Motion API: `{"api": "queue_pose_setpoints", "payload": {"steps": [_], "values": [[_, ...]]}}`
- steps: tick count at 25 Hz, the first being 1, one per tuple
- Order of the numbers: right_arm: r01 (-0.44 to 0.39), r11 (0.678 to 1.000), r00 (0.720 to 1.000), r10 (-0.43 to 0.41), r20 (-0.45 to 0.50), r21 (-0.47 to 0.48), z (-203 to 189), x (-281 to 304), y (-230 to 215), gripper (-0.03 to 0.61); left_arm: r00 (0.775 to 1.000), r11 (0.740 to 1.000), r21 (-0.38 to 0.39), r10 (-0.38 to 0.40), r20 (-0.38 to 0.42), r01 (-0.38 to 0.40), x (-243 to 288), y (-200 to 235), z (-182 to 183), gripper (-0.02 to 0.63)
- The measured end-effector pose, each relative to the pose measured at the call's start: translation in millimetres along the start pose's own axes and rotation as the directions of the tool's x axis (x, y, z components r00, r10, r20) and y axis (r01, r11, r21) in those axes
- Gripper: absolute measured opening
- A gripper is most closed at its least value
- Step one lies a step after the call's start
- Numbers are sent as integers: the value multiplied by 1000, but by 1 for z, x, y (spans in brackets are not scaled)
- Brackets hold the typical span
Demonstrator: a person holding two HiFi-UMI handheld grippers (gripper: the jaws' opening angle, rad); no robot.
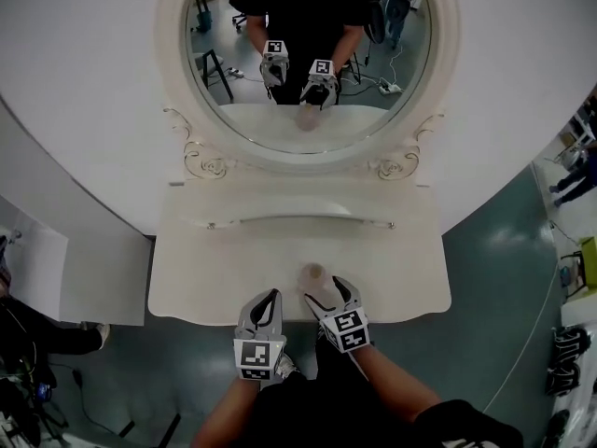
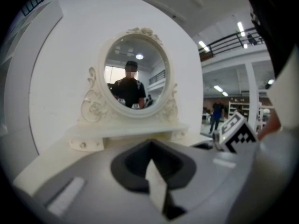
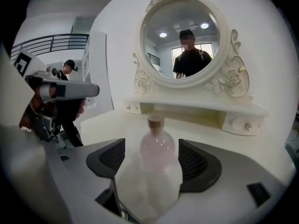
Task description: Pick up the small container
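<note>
Between the dark ribbed pads of the right gripper (image 3: 152, 158): a small, round-bellied bottle of pale pink translucent glass (image 3: 158, 146), closed with a tan cork stopper (image 3: 155, 122). The jaws stand wide apart. A narrow gap shows on each side of the bottle's belly, so the pads are not pressing on it.

The bottle stands upright on the cream-white vanity table top (image 1: 201, 283), near the front edge and roughly mid-width.

The left gripper (image 1: 264, 304) is just beside the right one, over the same front edge and apart from the bottle. Its jaws are drawn together with nothing between them.

Behind the bottle is a low raised cream shelf (image 3: 196, 107) with a small drawer knob (image 3: 248, 125). Above the shelf is an oval mirror in a scrolled white frame (image 1: 308, 54), which reflects the person and both grippers.
</note>
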State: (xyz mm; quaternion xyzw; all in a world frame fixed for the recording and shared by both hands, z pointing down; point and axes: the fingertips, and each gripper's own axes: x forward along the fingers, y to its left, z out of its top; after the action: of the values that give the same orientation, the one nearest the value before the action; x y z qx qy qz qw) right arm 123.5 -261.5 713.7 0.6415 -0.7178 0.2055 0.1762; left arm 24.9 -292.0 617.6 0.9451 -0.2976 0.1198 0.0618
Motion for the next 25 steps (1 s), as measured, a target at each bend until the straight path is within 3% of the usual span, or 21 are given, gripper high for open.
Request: {"api": "queue_pose_setpoints", "payload": {"steps": [9, 19, 25], "values": [[-40, 999, 995, 39, -95, -2, -13, 56, -6, 402, 999, 999, -12, 35, -23, -36, -9, 11, -9, 6], [-63, 995, 971, 43, -235, -78, -29, 81, -5, 403, 997, 997, -22, 77, -25, -77, -15, 25, -8, 6], [-62, 995, 970, 40, -240, -83, -31, 86, -6, 402, 997, 997, -26, 71, -25, -72, -14, 25, -7, 6]]}}
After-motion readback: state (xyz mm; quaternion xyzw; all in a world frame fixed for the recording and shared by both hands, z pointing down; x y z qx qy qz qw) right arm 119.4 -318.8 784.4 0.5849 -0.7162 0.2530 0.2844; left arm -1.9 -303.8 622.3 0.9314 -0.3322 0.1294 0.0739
